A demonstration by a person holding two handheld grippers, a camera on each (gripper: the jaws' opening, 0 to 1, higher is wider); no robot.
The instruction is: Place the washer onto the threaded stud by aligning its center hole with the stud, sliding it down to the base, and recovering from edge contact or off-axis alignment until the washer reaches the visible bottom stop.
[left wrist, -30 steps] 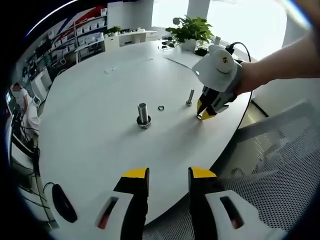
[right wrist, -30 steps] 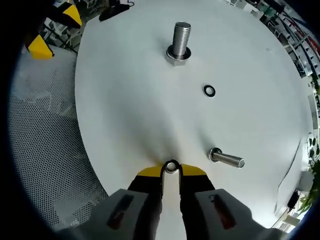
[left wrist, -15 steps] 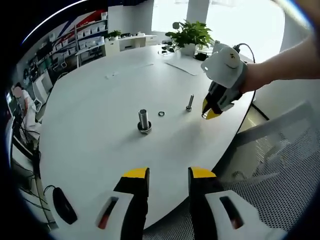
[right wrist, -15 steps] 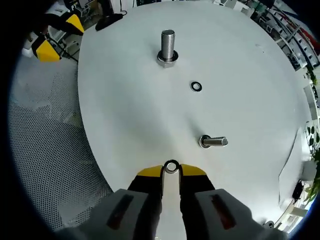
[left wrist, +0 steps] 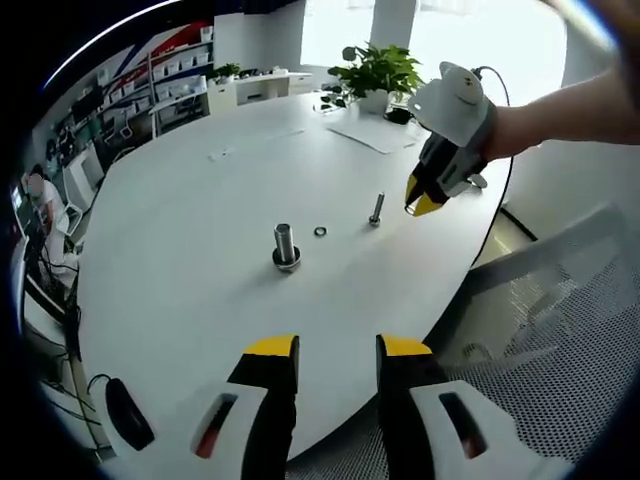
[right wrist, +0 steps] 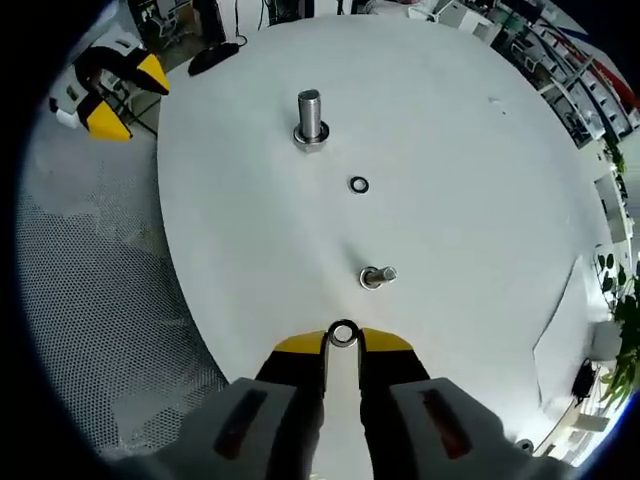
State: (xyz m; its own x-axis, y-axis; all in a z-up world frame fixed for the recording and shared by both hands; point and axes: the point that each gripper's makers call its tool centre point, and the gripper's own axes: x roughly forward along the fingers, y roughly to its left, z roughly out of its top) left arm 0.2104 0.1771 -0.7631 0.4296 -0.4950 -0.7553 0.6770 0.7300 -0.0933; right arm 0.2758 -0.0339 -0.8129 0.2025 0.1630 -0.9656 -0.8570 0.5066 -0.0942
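Right jaws: the right gripper (right wrist: 342, 341) is clamped on a small metal washer (right wrist: 342, 333), pinched on edge between its yellow tips, in the air above the table's near edge.
Left jaws: the left gripper (left wrist: 337, 350) has its jaws apart with nothing between them, hanging off the table's edge, well away from the parts.
Table: a large round white table (right wrist: 460, 130) carries the hardware near its middle.
Small stud: a slim threaded stud (right wrist: 374, 276) stands upright on its head, the nearest part to the held washer and just ahead of it.
Large stud: a thicker threaded stud (right wrist: 309, 118) stands upright farther toward the table's middle.
Spare washer: a second washer (right wrist: 358, 185) lies flat on the table between the two studs, touching neither.
Other objects: a potted plant (left wrist: 378, 68) sits at the table's far edge.
Progress: the washer is picked up and lifted. Left to do, as I judge it: carry it over a stud, line up the hole, slide it down to the base. Which stud is meant, I cannot tell.
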